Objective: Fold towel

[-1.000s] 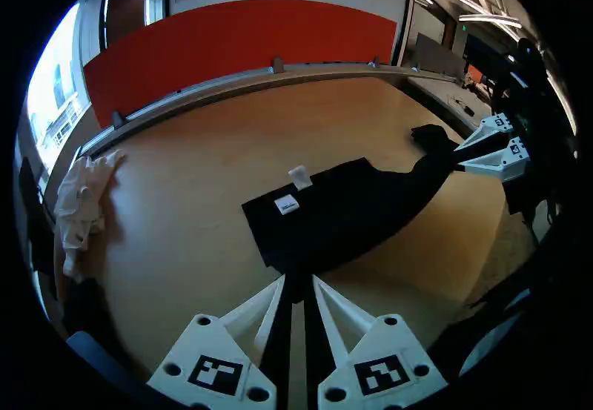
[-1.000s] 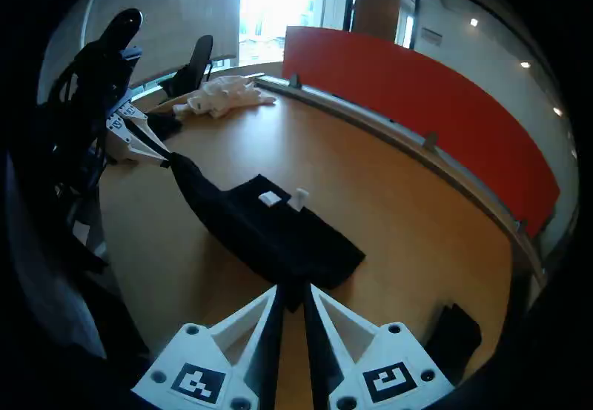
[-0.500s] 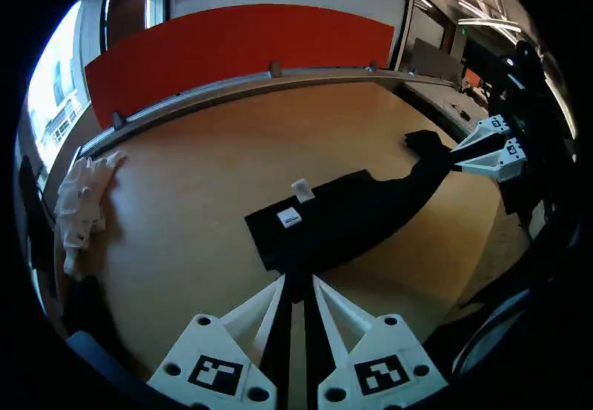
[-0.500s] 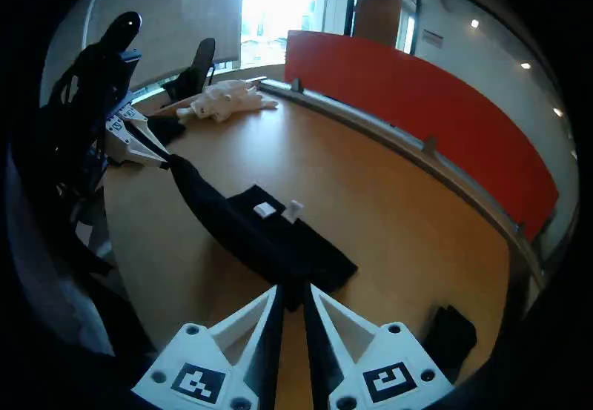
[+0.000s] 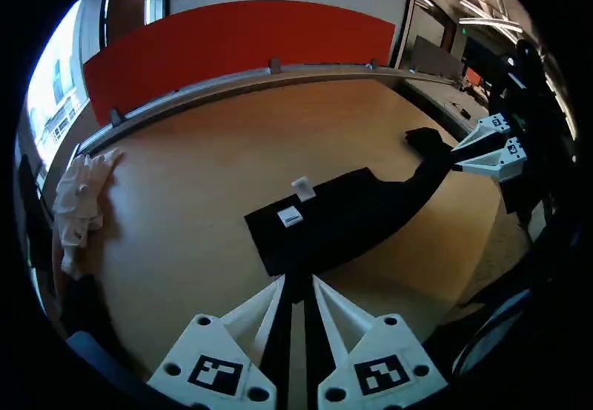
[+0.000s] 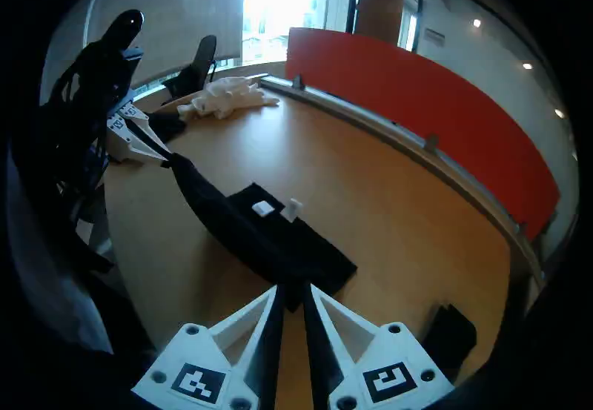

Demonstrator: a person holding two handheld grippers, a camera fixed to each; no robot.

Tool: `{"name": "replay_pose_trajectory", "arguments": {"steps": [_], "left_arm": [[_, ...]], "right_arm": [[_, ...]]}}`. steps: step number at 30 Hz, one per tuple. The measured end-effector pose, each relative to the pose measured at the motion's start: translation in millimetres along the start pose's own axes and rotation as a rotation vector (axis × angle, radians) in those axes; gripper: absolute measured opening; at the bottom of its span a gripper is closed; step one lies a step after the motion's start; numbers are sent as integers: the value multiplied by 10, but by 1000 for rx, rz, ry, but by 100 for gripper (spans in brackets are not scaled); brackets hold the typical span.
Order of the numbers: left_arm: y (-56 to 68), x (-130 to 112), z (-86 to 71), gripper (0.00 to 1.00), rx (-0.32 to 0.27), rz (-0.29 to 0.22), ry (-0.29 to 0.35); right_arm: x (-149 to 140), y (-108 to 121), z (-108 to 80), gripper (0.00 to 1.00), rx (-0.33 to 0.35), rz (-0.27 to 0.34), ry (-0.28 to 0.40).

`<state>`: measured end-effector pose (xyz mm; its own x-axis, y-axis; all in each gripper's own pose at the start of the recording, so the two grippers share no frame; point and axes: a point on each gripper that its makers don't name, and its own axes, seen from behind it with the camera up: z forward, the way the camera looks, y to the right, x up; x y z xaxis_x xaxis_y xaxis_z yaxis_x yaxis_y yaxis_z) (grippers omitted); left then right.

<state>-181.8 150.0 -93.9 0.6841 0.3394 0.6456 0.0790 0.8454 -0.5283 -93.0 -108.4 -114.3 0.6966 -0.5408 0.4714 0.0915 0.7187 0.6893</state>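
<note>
Two fingers of the left gripper (image 5: 296, 288), in the left gripper view, pinch the black towel (image 5: 348, 213) on the worktop (image 5: 185, 187) at its edge farthest from the red partition (image 5: 237, 39); in the right gripper view, the fingers of the right gripper (image 6: 294, 291) close on that same edge.

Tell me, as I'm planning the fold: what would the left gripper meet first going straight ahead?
The black towel itself: the left gripper is shut on its near corner and the cloth runs on ahead. Beyond, probably the wooden table; depth is unclear.
</note>
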Motion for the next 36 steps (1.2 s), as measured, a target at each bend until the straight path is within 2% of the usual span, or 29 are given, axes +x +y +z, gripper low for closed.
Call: {"name": "replay_pose_trajectory", "arguments": {"steps": [9, 17, 24, 36], "left_arm": [[-92, -17, 246, 10, 16, -1, -18], [-119, -100, 484, 10, 17, -28, -52], [-142, -141, 617, 10, 21, -25, -68], [-242, -169, 875, 10, 28, -33, -99]], "right_arm": [[-128, 79, 229, 17, 14, 28, -31], [-288, 176, 415, 17, 25, 42, -68], [-374, 254, 547, 17, 28, 41, -90], [-478, 384, 829, 17, 39, 84, -121]]}}
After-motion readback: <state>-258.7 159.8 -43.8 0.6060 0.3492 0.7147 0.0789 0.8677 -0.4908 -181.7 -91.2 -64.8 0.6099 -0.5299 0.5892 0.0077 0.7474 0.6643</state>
